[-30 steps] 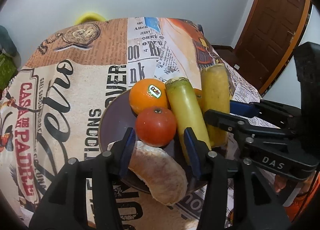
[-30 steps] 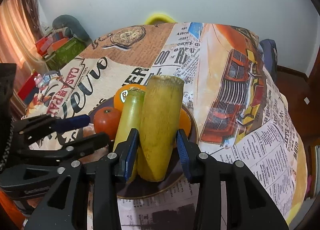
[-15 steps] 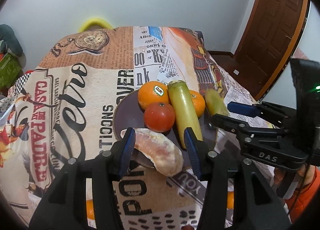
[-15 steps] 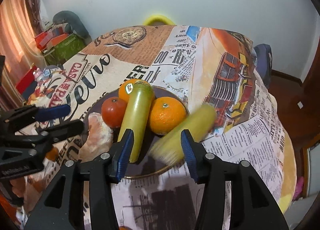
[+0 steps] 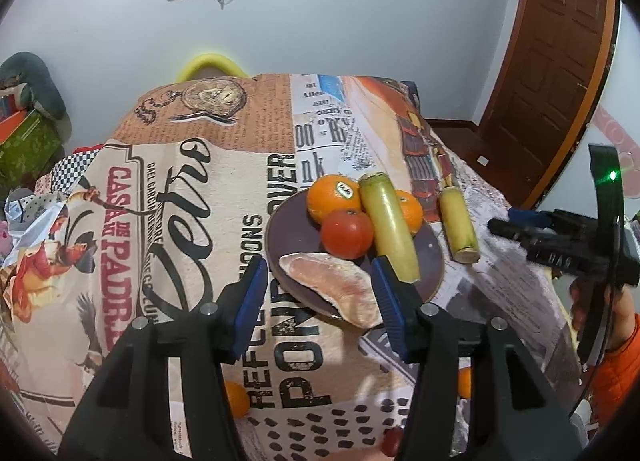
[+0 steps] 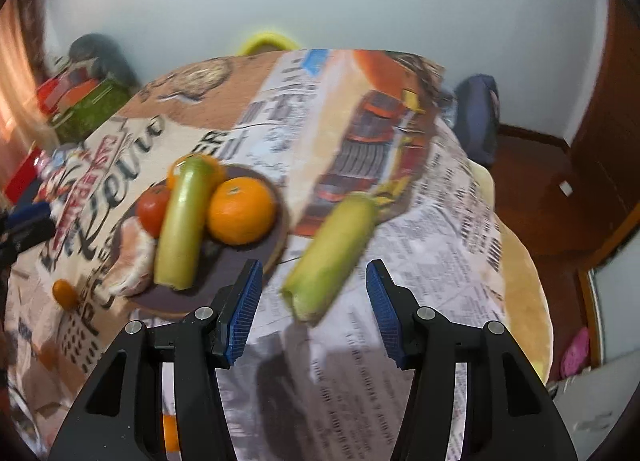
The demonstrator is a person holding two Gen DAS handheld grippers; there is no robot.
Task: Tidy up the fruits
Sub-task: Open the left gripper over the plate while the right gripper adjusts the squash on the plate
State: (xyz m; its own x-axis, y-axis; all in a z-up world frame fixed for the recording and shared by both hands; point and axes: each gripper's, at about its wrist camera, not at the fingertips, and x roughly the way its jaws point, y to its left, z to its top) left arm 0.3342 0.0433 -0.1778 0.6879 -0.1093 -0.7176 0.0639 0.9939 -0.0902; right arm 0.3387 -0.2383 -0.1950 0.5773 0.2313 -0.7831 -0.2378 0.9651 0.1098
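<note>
A dark purple plate (image 5: 282, 233) (image 6: 244, 261) holds two oranges (image 5: 333, 197) (image 6: 242, 209), a red tomato (image 5: 347, 234) (image 6: 152, 205), a yellow-green stalk piece (image 5: 388, 227) (image 6: 182, 221) and a peeled pomelo segment (image 5: 334, 287) (image 6: 132, 261) that overhangs the near rim. A second yellow stalk piece (image 5: 459, 225) (image 6: 334, 249) lies on the tablecloth to the right of the plate. My left gripper (image 5: 318, 301) is open and empty, above and short of the pomelo segment. My right gripper (image 6: 314, 309) is open and empty, short of the loose stalk piece; it also shows in the left wrist view (image 5: 520, 227).
The round table carries a printed newspaper-pattern cloth (image 5: 180, 189). Small oranges lie near the front edge (image 5: 236, 399) (image 6: 64, 293). A yellow chair back (image 5: 206, 65) stands beyond the table. A wooden door (image 5: 560, 61) is at the right. Boxes and clutter (image 6: 80, 101) sit at the left.
My right gripper opened and let go of the stalk piece, which rolled off onto the cloth beside the plate. Both grippers have pulled back and up from the plate.
</note>
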